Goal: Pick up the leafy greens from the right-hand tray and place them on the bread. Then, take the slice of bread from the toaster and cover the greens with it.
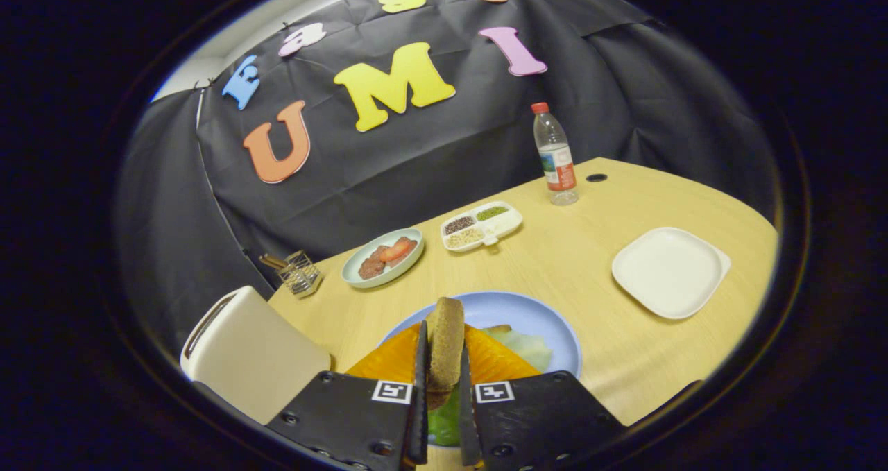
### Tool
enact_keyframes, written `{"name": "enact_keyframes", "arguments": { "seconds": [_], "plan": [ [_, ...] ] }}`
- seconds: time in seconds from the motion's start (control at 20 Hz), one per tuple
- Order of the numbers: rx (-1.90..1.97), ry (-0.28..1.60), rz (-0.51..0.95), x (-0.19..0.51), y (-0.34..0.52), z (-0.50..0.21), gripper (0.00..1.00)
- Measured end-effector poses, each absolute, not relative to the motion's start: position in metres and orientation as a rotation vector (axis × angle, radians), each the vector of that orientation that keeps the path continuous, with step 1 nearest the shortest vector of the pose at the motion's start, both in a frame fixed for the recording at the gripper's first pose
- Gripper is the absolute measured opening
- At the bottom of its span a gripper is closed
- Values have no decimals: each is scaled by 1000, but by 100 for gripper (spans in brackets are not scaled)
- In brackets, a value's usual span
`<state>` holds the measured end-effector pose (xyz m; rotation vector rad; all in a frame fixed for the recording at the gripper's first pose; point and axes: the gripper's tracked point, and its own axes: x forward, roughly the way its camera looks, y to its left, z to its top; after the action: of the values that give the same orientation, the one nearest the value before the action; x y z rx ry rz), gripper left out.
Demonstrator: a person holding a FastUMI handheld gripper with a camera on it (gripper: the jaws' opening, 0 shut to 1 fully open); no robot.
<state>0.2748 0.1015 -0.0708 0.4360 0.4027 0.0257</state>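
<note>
**Tool pinches the bread over the blue plate**

The tool (442, 415) has its two fingers (420, 401) close together. A brown slice of bread (445, 343) stands on its edge between them. Both fingers press on its flat sides, one on each side, so the tool is pinching the bread. The top half of the slice sticks up past the fingertips.

Right under the bread and the fingers is a round blue plate (548, 322) on the bench (555, 263). On the plate lies something orange (388, 360), which spreads out on both sides of the bread. The leafy greens (524, 346) are on the plate too, just to the right of the bread. A bit of green also shows low down in the gap between the fingers.

To the left of the tool, very near, stands a white toaster (250, 353). Past the toaster is a small wire holder (297, 271).

Beyond the tool is a pale green dish (357, 273) with brown and red food (388, 254) in it. Next to that dish is a white tray with small boxes (510, 223) full of seeds or grains. Farther off stands a clear bottle (553, 153) with a red cap.

To the right and ahead of the tool lies a white square tray (669, 271), well apart from the blue plate.
</note>
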Motion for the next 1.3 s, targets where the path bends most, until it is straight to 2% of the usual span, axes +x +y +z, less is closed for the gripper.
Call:
{"name": "enact_keyframes", "arguments": {
  "seconds": [0.15,0.4,0.8,1.0,1.3],
  "plan": [
    [429,415,25,276,92,-77,29],
    [404,408,-1,274,64,-79,60],
    [175,217,-35,220,2,-4,95],
    [103,124,-63,164,-19,26,96],
    [85,72,-17,76,-9,34,96]
  ]
}}
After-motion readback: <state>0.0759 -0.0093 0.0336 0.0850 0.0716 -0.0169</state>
